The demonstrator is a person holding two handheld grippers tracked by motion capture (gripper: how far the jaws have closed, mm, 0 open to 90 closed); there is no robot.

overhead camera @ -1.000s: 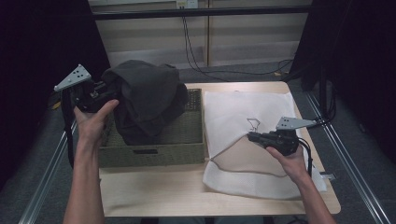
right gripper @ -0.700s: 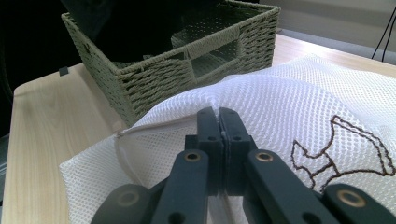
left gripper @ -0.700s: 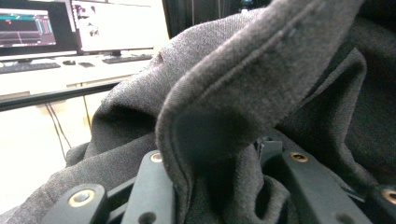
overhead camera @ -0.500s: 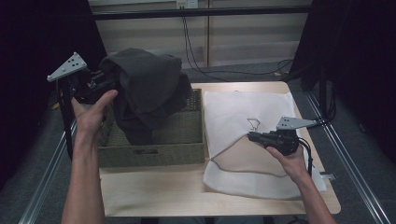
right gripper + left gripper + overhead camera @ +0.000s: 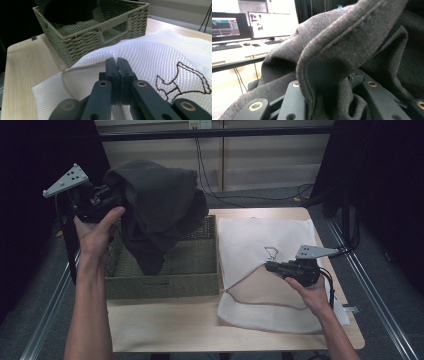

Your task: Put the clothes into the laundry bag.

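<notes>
A dark grey garment [image 5: 160, 205] hangs in the air over the woven green basket [image 5: 165, 282], its lower end dangling into the basket. My left gripper [image 5: 111, 196] is held high at the left and shut on a fold of that garment [image 5: 342, 50], which bunches between the black jaws [image 5: 329, 92]. A white mesh bag [image 5: 260, 240] with a dark outline drawing lies on the right half of the table. My right gripper [image 5: 267, 266] is shut on the bag's upper layer [image 5: 155, 55] near its opening and holds it slightly raised, the jaws [image 5: 117, 62] pressed together.
The light wooden table [image 5: 165, 325] has bare room in front of the basket [image 5: 75, 47]. Metal rails [image 5: 375, 285] run along both sides, and cables [image 5: 210, 175] trail behind the table. Monitors [image 5: 269, 23] stand on a desk far off.
My left hand has risen and drawn the dark garment higher out of the basket. The right hand and the mesh bag have stayed still.
</notes>
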